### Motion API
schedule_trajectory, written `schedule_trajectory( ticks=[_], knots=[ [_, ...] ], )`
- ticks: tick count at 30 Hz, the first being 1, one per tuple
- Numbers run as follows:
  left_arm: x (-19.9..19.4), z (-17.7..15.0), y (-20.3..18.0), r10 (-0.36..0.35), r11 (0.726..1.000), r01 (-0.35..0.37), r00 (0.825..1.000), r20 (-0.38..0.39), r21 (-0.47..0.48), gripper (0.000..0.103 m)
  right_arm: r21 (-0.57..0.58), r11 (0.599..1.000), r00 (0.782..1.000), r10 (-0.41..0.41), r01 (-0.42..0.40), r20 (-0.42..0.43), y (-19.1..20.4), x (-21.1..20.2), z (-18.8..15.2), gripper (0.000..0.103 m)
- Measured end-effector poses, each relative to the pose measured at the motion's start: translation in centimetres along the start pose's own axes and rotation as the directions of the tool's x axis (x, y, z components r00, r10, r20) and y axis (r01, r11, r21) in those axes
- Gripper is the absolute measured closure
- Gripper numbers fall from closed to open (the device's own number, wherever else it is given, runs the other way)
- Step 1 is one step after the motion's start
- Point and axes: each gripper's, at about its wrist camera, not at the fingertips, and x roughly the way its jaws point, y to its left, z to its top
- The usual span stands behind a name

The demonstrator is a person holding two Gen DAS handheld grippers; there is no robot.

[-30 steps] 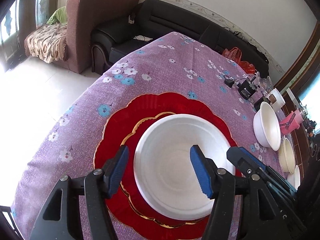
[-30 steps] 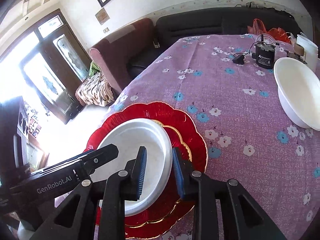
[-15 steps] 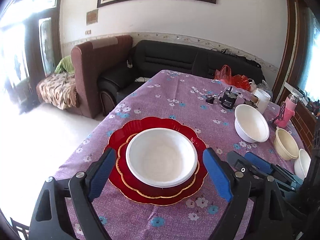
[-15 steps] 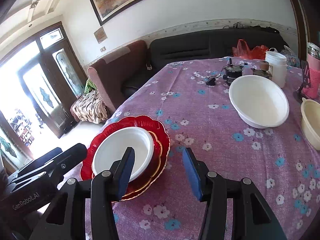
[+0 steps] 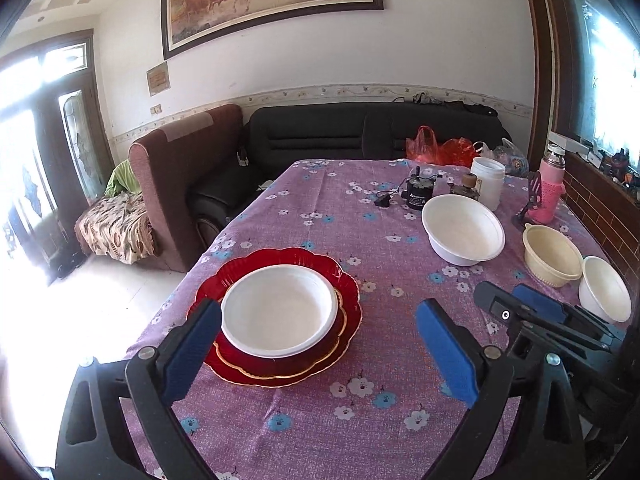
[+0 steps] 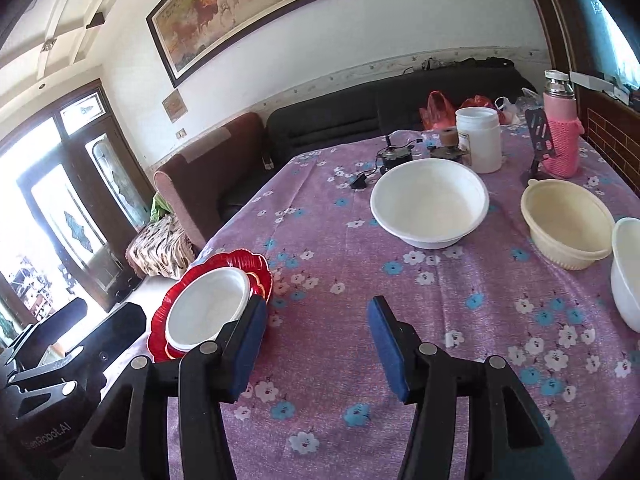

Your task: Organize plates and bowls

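A white bowl sits on stacked red scalloped plates at the table's near left; it also shows in the right wrist view, on the red plates. A large white bowl, a cream bowl and a small white bowl stand along the right side. My left gripper is open and empty, raised in front of the plate stack. My right gripper is open and empty above bare cloth, right of the stack.
The table wears a purple flowered cloth. At its far end stand a white jar, a pink-sleeved flask, a black device with cable and red bags. A brown armchair and black sofa lie beyond.
Both grippers have pulled back and up from the white bowl on the red plates and opened wider. The bowl stays on the stack. The right gripper now faces the bowls on the right.
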Motion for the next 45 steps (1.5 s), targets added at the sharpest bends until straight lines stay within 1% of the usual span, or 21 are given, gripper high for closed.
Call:
schedule_trajectory(
  ticks=[4,8,14,19,21,24,26,28,30,33,36,38,40,41,45],
  knots=[
    [-0.1,0.2,-1.0,0.008,1.000,-0.008,1.000,0.001,0.021,0.005,0.015,1.000,1.000,-0.019,0.019,0.025,-1.6,-1.4,0.5,0.043],
    [0.0,0.4,-2.1,0.010,0.999,-0.009,1.000,-0.004,0.041,0.005,0.026,0.999,0.998,-0.043,0.042,0.046,-2.9,-2.6,1.6,0.043],
    [0.2,1.2,-3.4,-0.004,0.997,0.004,1.000,-0.002,0.071,0.005,-0.001,0.994,0.988,-0.105,0.106,0.114,-4.9,-5.5,5.3,0.043],
    [0.2,3.1,-3.4,-0.056,0.996,0.055,0.998,0.010,0.064,0.005,-0.005,0.988,0.972,-0.151,0.155,0.179,-6.7,-8.2,9.3,0.040],
    [0.4,4.2,-3.0,-0.092,0.994,0.091,0.996,0.010,0.054,0.005,0.004,0.985,0.964,-0.169,0.171,0.203,-7.6,-9.0,10.9,0.038],
    [1.7,6.1,-2.6,-0.140,0.990,0.140,0.990,-0.018,0.012,0.005,0.034,0.981,0.953,-0.195,0.193,0.233,-8.9,-9.7,13.0,0.037],
    [2.8,7.2,-2.5,-0.163,0.986,0.163,0.986,-0.029,-0.020,0.005,0.069,0.981,0.954,-0.191,0.180,0.233,-9.8,-9.4,13.7,0.036],
    [4.1,8.2,-2.5,-0.171,0.985,0.170,0.984,-0.041,-0.040,0.005,0.112,0.983,0.963,-0.165,0.144,0.212,-10.6,-8.2,13.7,0.036],
    [5.4,8.9,-2.9,-0.170,0.985,0.168,0.984,-0.054,-0.050,0.005,0.158,0.982,0.978,-0.129,0.103,0.165,-11.4,-5.8,13.0,0.035],
    [7.1,9.2,-3.6,-0.185,0.981,0.181,0.980,-0.067,-0.066,0.005,0.227,0.972,0.994,-0.078,0.059,0.078,-12.1,-1.1,10.9,0.035],
    [9.2,8.8,-4.3,-0.208,0.976,0.199,0.971,-0.114,-0.083,0.005,0.300,0.953,0.999,-0.045,0.045,-0.007,-13.2,3.5,9.0,0.035],
    [10.8,8.5,-4.8,-0.220,0.974,0.207,0.965,-0.146,-0.094,0.005,0.332,0.942,0.998,-0.039,0.053,-0.050,-14.0,6.0,8.1,0.035],
    [12.4,8.4,-5.1,-0.225,0.972,0.208,0.958,-0.177,-0.109,0.005,0.343,0.936,0.996,-0.051,0.075,-0.078,-14.5,7.9,7.4,0.035],
    [13.3,8.4,-5.3,-0.237,0.969,0.216,0.953,-0.191,-0.123,0.005,0.346,0.934,0.994,-0.060,0.087,-0.087,-14.8,8.7,7.3,0.035],
    [17.9,8.9,-6.0,-0.300,0.946,0.251,0.916,-0.266,-0.203,0.005,0.367,0.923,0.991,-0.080,0.115,-0.107,-15.8,11.3,7.0,0.035]
  ],
)
